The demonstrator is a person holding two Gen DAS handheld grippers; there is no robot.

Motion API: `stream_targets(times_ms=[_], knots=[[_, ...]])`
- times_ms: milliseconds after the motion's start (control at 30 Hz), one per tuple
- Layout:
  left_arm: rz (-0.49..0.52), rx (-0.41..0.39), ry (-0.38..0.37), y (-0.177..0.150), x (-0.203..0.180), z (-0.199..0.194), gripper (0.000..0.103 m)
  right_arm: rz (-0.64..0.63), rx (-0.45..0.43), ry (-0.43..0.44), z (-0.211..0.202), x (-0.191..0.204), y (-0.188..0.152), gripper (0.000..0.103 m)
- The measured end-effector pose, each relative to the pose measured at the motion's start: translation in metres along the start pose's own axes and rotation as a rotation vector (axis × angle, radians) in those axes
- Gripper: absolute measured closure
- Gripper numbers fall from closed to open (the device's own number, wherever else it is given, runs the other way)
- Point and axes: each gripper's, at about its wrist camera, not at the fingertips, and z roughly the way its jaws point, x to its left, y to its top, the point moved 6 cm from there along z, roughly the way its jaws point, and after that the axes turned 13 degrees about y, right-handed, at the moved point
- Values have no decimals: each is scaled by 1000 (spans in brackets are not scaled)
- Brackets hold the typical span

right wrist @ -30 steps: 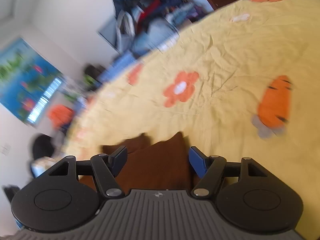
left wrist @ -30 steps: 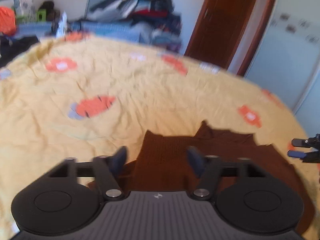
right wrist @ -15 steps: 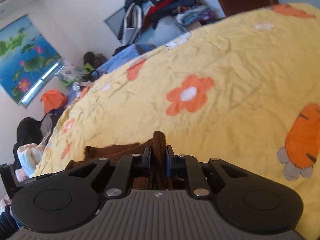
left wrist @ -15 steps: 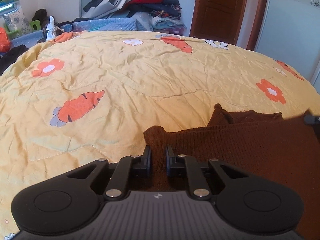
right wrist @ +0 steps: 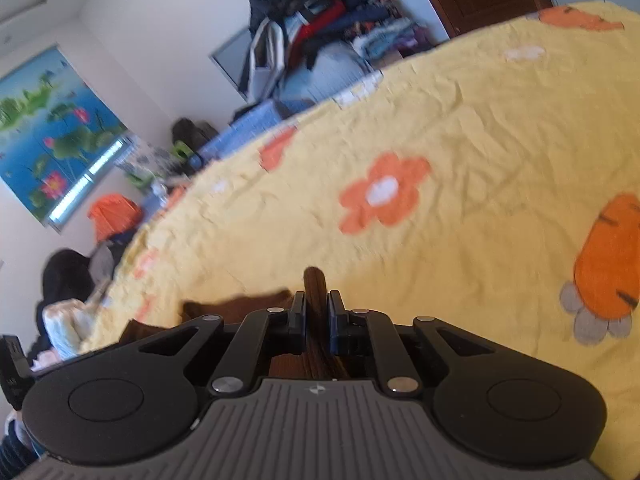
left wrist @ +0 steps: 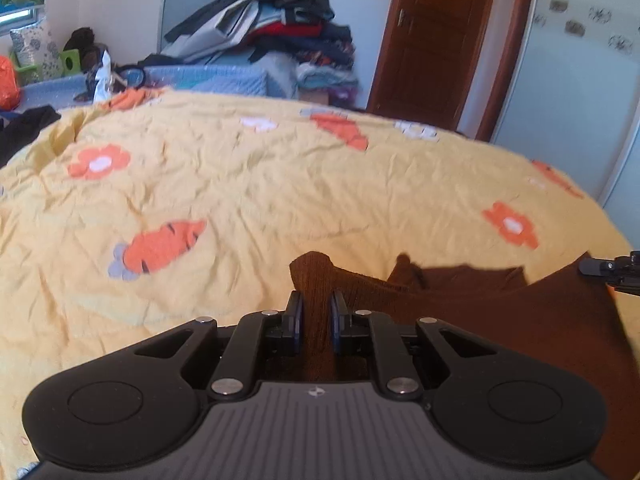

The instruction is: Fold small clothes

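A dark brown knitted garment (left wrist: 500, 320) lies on the yellow bedspread (left wrist: 280, 184), spread to the right in the left wrist view. My left gripper (left wrist: 316, 300) is shut on a corner of it, and a fold sticks up past the pads. The fingers of my right gripper (left wrist: 596, 267) show at the garment's far right edge. In the right wrist view my right gripper (right wrist: 316, 304) is shut on another bunched edge of the brown garment (right wrist: 240, 306), which trails off to the left. Both held corners are lifted slightly off the bed.
The bedspread (right wrist: 480, 128) with orange flowers and carrots stretches far ahead of both grippers. Beyond the bed are a pile of clothes (left wrist: 280, 20), a brown door (left wrist: 432, 40) and a white wardrobe (left wrist: 580, 100). An orange bag (right wrist: 114, 214) and other clutter sit by the window.
Both grippers went from open astride the garment's edge to shut on it. The pinched corners have since risen a little off the bedspread.
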Motion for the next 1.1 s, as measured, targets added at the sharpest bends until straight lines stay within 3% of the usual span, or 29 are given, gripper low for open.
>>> stream_targets(times_ms=[167,233,333,400,433,467,500,533,633,700,733,767,800,933,1000,1100], knots=[[0,-39,23,18,1,3,93,14,-62,11,-5,0,22,87],[16,-8,51,13,-1,20,93,47,-58,5,1,-9,20,87],[28,89,76,-10,-1,44,91,86,35,-30,18,-19,1,81],[-3,95,59,-17,4,42,83,57,72,-66,21,-18,-12,75],[-24,95,54,-18,8,39,68,42,78,-82,20,-18,-15,69],[-50,99,51,-17,12,38,46,34,70,-93,17,-18,-15,53],[-80,97,51,-16,17,36,37,31,57,-97,13,-19,-13,46],[-107,88,57,-14,21,36,31,33,50,-103,11,-20,-11,44],[-142,103,43,-8,25,40,32,59,72,-81,15,-22,-9,45],[-143,126,28,-7,21,47,34,35,125,-93,27,-20,-14,50],[-128,140,16,-8,16,50,52,11,145,-106,33,-19,-18,55],[-106,155,3,-9,10,53,94,-15,158,-116,37,-19,-19,75],[-94,160,4,-10,6,54,95,-14,169,-116,39,-19,-20,86],[-89,-2,40,5,5,23,95,-52,58,-56,17,2,-4,86],[-46,-47,75,12,2,19,95,-81,11,-42,8,10,5,86],[22,5,143,3,-2,47,95,-103,35,-109,23,-3,4,86]])
